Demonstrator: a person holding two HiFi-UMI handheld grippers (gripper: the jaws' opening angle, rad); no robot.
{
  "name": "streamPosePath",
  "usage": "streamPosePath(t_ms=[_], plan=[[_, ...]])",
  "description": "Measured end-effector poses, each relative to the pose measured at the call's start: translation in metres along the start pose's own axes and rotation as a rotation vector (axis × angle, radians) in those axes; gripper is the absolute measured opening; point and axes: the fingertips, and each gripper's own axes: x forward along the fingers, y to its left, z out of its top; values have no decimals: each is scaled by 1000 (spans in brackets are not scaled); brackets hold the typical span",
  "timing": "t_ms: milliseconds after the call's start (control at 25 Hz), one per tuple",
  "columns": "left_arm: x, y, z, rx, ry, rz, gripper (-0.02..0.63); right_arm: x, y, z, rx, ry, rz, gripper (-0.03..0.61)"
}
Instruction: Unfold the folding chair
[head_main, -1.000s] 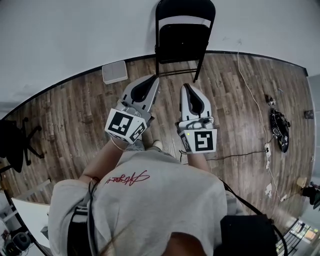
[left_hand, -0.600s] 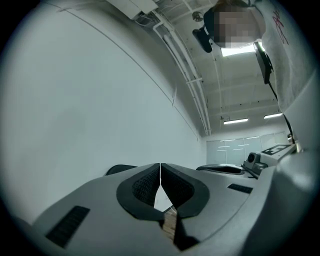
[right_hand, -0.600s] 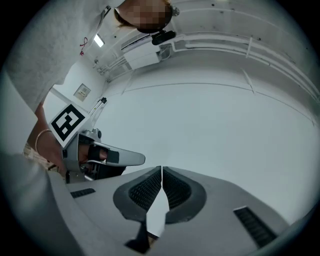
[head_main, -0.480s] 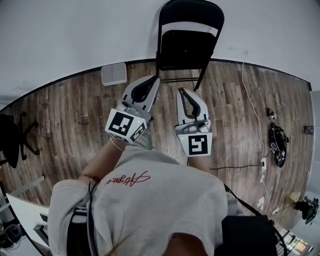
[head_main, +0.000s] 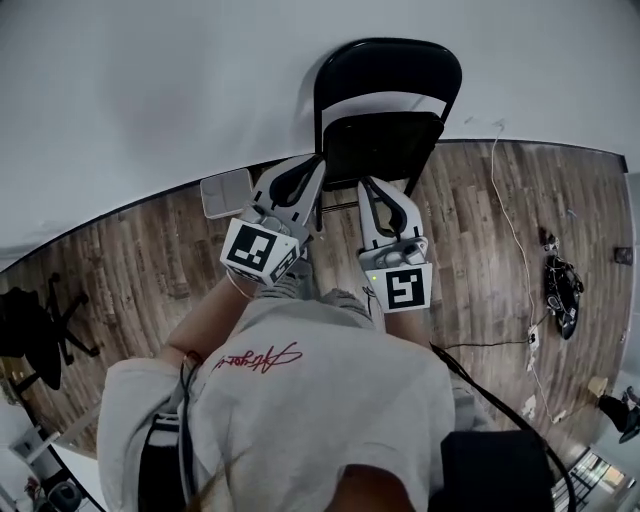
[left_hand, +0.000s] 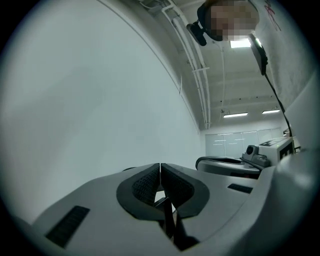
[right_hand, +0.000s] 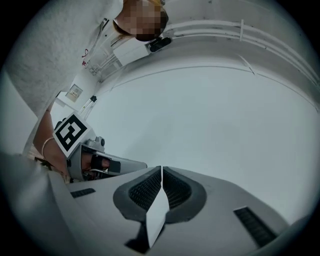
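The chair (head_main: 385, 110) stands folded and upright against the white wall (head_main: 150, 90), its feet on the wood floor (head_main: 150, 260). It is black, with a rounded back at the top and the seat flat against the frame below it.

The person holds both tools out level toward it, side by side and a little apart. The left tool (head_main: 316, 165) reaches to the chair's left leg in the head view; whether it touches the leg cannot be told. The right tool (head_main: 368, 184) ends just below the seat's lower edge, near the crossbars. Each tool has its jaws pressed together, pads meeting at the tips, and nothing is caught between them. In both gripper views only bare wall shows beyond the jaws.

A flat white box (head_main: 225, 192) lies on the floor at the foot of the wall, just left of the left tool. A thin cable (head_main: 515, 235) runs across the floor well to the right of the chair. A black office chair (head_main: 35, 335) stands far off at the left edge.
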Motion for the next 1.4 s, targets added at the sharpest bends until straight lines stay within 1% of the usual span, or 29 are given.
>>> streamPosePath(t_ms=[40,120,240,280,320,360,400,480,560,600,680,720,760,840,920,1040,1080,1120,1160,1200,1240,1280,1320,1360,1400], plan=[[8,9,-2,-5,15,9,17,9,-4,-2,7,2,1,18],[19,26,-16,-17,78,35,17,20,-9,-10,6,20,22,18],[40,57,-59,-65,210,56,20,33,-22,-36,-60,71,91,20],[49,71,-77,-84,251,70,49,38,-29,-50,-89,104,119,62],[56,84,-97,-101,297,86,148,43,-34,-68,-108,153,156,155],[64,98,-118,-120,351,96,250,48,-37,-89,-124,207,210,167],[70,109,-140,-143,410,97,272,54,-39,-110,-151,256,283,182],[82,130,-185,-178,541,77,316,65,-40,-155,-250,364,467,204],[94,148,-229,-184,676,48,343,73,-43,-206,-372,513,659,229],[100,155,-247,-182,733,34,357,77,-45,-231,-428,588,742,236],[113,167,-272,-175,800,13,367,84,-49,-273,-539,709,862,245],[120,170,-279,-173,814,5,367,90,-52,-289,-588,754,894,250],[128,173,-284,-174,820,-2,367,97,-55,-303,-623,785,908,253],[143,176,-290,-187,819,-14,367,112,-59,-321,-643,824,911,257],[155,176,-292,-196,817,-31,365,122,-61,-335,-658,870,933,259],[166,174,-299,-184,842,-69,365,131,-57,-352,-712,951,1004,259],[167,173,-302,-198,854,-88,365,130,-55,-358,-739,988,1037,259],[169,170,-305,-229,865,-112,347,127,-54,-366,-775,1036,1074,259],[170,168,-307,-261,877,-136,320,124,-55,-375,-819,1083,1105,259],[171,165,-307,-274,887,-155,252,121,-56,-383,-861,1111,1122,259],[170,162,-307,-251,893,-171,211,121,-56,-388,-890,1117,1125,258],[170,159,-306,-194,896,-183,125,123,-55,-390,-892,1110,1121,256],[170,157,-305,-122,901,-191,52,125,-54,-389,-862,1098,1106,252],[170,156,-305,-61,907,-194,44,128,-53,-387,-808,1086,1080,206],[170,156,-305,-30,912,-193,42,131,-51,-384,-754,1074,1048,170]])
